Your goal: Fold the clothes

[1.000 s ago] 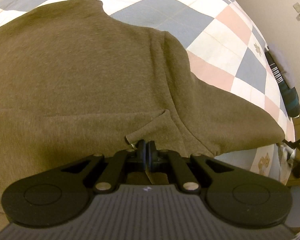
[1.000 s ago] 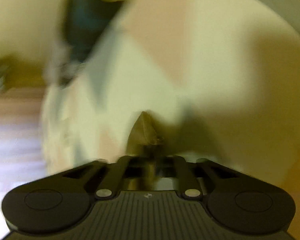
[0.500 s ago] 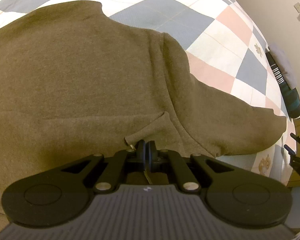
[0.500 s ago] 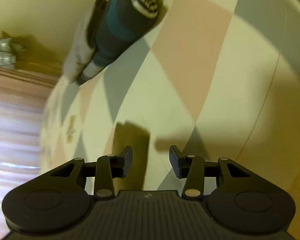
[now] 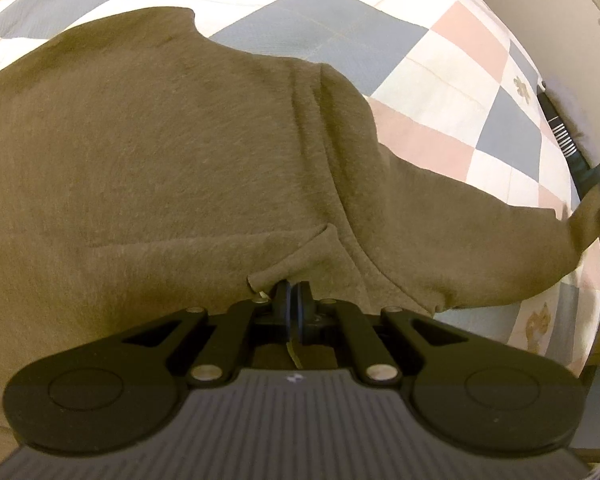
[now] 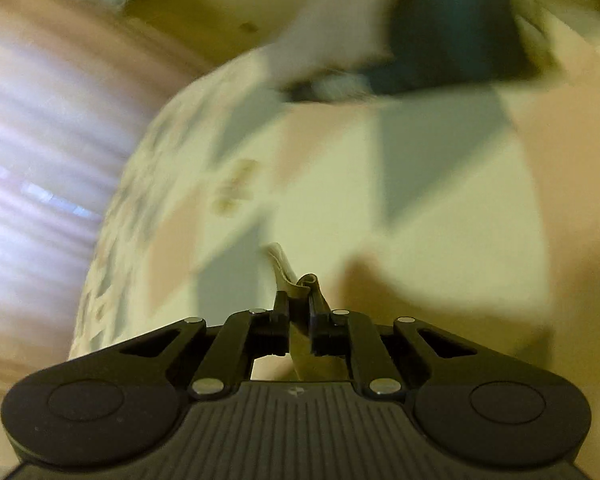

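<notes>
A brown sweater (image 5: 180, 152) lies spread over the checked quilt (image 5: 452, 64) of the bed, one sleeve reaching toward the bed's right edge. The left hand-held gripper (image 5: 293, 296) is clamped on a fold of its near edge. The right hand-held gripper (image 6: 299, 300) pinches a strip of the same brown fabric; its view is blurred, showing a dark folded garment (image 6: 452, 32) farther along the quilt
</notes>
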`<state>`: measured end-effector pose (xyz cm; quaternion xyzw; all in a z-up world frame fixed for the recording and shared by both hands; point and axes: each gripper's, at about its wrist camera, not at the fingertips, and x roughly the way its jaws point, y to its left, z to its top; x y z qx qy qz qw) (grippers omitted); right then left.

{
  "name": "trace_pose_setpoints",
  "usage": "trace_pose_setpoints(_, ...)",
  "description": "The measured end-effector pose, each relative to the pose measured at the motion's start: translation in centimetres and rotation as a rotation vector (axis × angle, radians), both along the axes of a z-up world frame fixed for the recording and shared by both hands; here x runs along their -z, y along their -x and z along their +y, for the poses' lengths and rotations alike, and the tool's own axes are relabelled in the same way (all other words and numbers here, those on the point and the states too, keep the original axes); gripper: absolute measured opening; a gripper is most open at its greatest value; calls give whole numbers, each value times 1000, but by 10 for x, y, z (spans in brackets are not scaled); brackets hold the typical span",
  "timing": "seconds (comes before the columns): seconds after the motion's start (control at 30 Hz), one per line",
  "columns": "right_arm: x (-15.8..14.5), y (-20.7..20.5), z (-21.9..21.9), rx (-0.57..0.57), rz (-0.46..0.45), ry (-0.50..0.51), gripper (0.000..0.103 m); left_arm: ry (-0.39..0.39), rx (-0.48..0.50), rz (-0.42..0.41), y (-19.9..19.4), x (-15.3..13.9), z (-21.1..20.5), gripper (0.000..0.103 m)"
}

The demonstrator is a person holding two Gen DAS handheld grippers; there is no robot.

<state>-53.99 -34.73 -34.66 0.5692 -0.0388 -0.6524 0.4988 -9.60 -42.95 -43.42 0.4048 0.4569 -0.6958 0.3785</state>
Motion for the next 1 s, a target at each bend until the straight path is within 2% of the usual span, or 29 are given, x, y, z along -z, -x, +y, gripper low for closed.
trace_pose_setpoints(0.03,-11,-5,-15,-38,33,-10,20,2,1,-3,1,0,0,2)
trace_pose_setpoints(0.07,-15,-13,-29,-89,64,-13,36,3,1,-6,2,0,0,2)
trace_pose_setpoints(0.1,-14,-22,-45,-170,71,-15,71,5,1,-7,3,-1,0,2)
trace_pose_setpoints(0.13,-8,-31,-58,-263,40,-19,77,5,-1,-9,4,-1,0,2)
trace_pose_setpoints(0.17,-1,-37,-65,-330,-14,-19,71,5,-3,-8,4,-2,0,2)
trace_pose_setpoints(0.2,4,-39,-67,-353,-59,-13,70,6,-3,-8,4,-2,1,2)
trace_pose_setpoints(0.27,11,-34,-63,-351,-101,22,67,7,-6,1,1,-2,2,2)
trace_pose_setpoints(0.3,12,-27,-53,-320,-94,43,66,3,-11,8,0,-1,1,2)
trace_pose_setpoints(0.37,19,1,-28,-183,-97,57,64,-4,-19,20,-3,0,0,2)
trace_pose_setpoints(0.47,38,45,8,37,-134,65,54,-7,-30,32,-5,1,-2,2)
trace_pose_setpoints(0.6,69,66,46,183,-196,13,33,-11,-36,32,-5,2,-4,2)
trace_pose_setpoints(0.77,88,61,82,281,-208,16,33,-19,-25,24,-3,1,-6,2)
trace_pose_setpoints(0.8,90,60,88,294,-205,25,37,-20,-24,23,-3,1,-6,2)
trace_pose_setpoints(0.9,108,49,92,276,-239,43,40,-22,-28,21,-4,1,-6,2)
trace_pose_setpoints(1.0,124,37,82,268,-295,115,40,-25,-40,24,-4,2,-6,2)
